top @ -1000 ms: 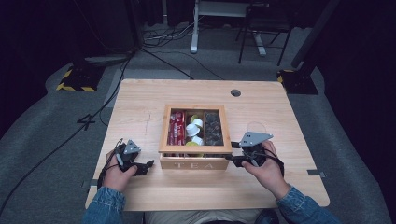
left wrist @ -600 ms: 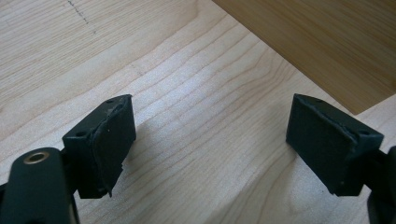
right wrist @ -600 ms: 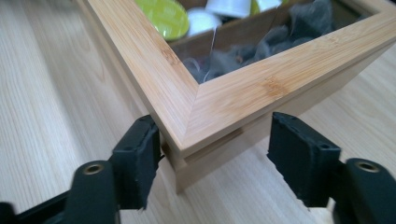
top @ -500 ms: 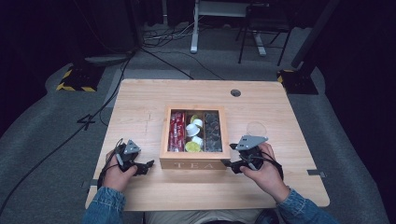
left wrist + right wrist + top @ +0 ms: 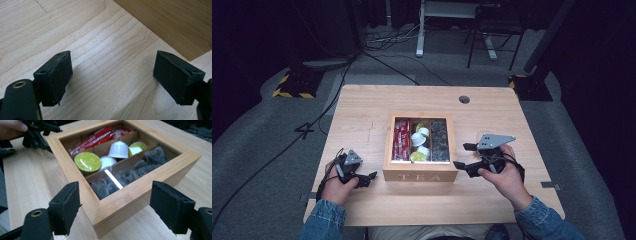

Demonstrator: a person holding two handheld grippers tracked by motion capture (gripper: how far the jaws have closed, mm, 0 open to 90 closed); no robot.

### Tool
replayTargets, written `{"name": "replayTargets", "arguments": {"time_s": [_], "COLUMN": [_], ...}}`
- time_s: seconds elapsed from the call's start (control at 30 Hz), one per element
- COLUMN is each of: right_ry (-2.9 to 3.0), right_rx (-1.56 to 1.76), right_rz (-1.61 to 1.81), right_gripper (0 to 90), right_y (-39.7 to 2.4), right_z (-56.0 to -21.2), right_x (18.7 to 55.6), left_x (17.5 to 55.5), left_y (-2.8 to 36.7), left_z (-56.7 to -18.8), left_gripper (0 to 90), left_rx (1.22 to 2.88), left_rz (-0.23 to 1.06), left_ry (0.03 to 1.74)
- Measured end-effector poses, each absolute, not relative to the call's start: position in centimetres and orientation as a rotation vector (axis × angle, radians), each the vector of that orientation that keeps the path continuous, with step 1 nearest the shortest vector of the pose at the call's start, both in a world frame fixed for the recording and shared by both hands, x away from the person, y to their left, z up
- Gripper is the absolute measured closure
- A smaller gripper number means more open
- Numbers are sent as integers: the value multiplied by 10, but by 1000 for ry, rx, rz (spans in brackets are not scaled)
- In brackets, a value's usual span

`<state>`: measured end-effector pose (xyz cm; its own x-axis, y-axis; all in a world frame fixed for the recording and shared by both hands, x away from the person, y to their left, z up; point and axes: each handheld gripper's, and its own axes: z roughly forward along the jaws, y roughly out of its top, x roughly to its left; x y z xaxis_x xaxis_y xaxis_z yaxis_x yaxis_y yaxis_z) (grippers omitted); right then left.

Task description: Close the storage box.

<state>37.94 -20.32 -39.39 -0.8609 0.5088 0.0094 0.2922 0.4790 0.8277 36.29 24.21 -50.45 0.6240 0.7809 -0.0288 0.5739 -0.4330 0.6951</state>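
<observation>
A wooden tea box point(image 5: 387, 146) marked TEA stands mid-table, with a framed top. It holds red sachets point(image 5: 92, 138), green and white capsules point(image 5: 87, 161) and dark tea bags point(image 5: 140, 167). My right gripper point(image 5: 463, 155) is open just right of the box's front right corner. In the right gripper view the gripper point(image 5: 116, 188) frames that corner point(image 5: 112, 210) between its jaws without touching it. My left gripper point(image 5: 368, 178) is open and low over the table, left of the box's front left corner. Bare wood lies between its jaws in the left gripper view point(image 5: 112, 60), and the box wall point(image 5: 175, 22) is at upper right.
The light wooden table point(image 5: 362, 110) has a cable hole point(image 5: 464, 99) at the back right. Beyond it lie grey floor, cables point(image 5: 377, 45) and chair and desk legs point(image 5: 492, 45). The left hand point(image 5: 10, 127) and its gripper show beyond the box.
My right gripper has moved a little left, closer to the box's front right corner. The left gripper has stayed about where it was.
</observation>
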Motion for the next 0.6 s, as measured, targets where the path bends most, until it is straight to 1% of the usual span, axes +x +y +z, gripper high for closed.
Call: {"name": "replayTargets", "arguments": {"time_s": [0.2, 0.27, 0.6], "right_ry": [2490, 2487, 2446], "right_rx": [690, 691, 803], "right_rz": [1368, 1365, 1322], "right_gripper": [196, 170, 170], "right_y": [-219, -225, -276], "right_z": [-375, -371, -365], "right_x": [384, 384, 393], "left_x": [363, 363, 365], "left_y": [244, 244, 247], "left_z": [-504, -504, -504], "left_gripper": [162, 162, 159], "left_rx": [2173, 2171, 2182], "left_rz": [389, 394, 387], "left_ry": [1048, 1046, 1026]}}
